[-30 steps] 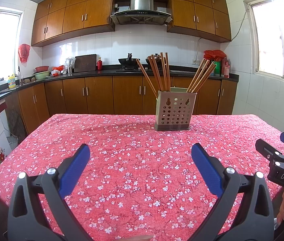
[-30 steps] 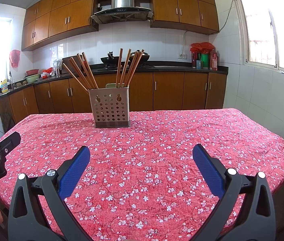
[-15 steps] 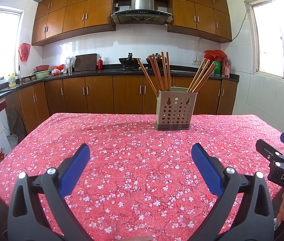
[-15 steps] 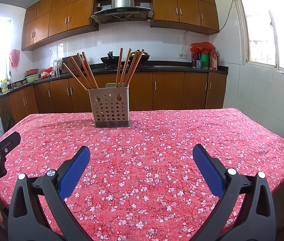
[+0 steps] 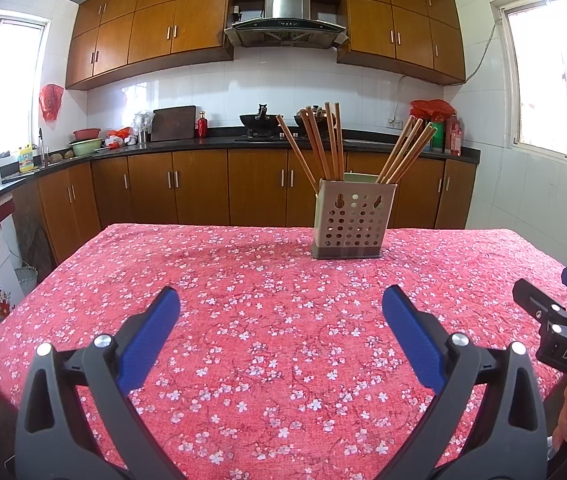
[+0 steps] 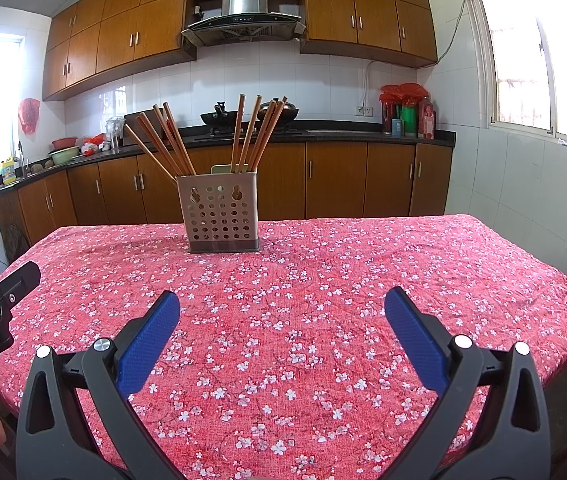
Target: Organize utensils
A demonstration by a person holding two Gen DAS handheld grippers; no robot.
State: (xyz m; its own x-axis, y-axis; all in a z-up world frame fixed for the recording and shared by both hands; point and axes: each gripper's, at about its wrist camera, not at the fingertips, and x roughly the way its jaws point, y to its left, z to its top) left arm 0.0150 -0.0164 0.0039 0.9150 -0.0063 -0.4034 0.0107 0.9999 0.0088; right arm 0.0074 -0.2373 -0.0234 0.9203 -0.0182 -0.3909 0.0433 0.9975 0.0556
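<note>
A beige perforated utensil holder [image 5: 354, 222] stands upright on the far middle of the table; it also shows in the right wrist view [image 6: 221, 216]. Several brown chopsticks [image 5: 323, 142] lean out of it in two bunches, seen too in the right wrist view [image 6: 171, 140]. My left gripper [image 5: 281, 310] is open and empty over the near part of the table, well short of the holder. My right gripper [image 6: 282, 310] is open and empty, level with it on the right. Each gripper shows at the edge of the other's view.
The table has a red floral cloth [image 5: 267, 280] with edges at left, right and near side. Wooden cabinets [image 5: 203, 188] and a black counter with a wok [image 5: 261, 120] run behind. Tiled wall and window lie to the right [image 6: 523, 160].
Both views have shifted very slightly; the holder sits a little lower and closer in frame. Both grippers stay open and empty.
</note>
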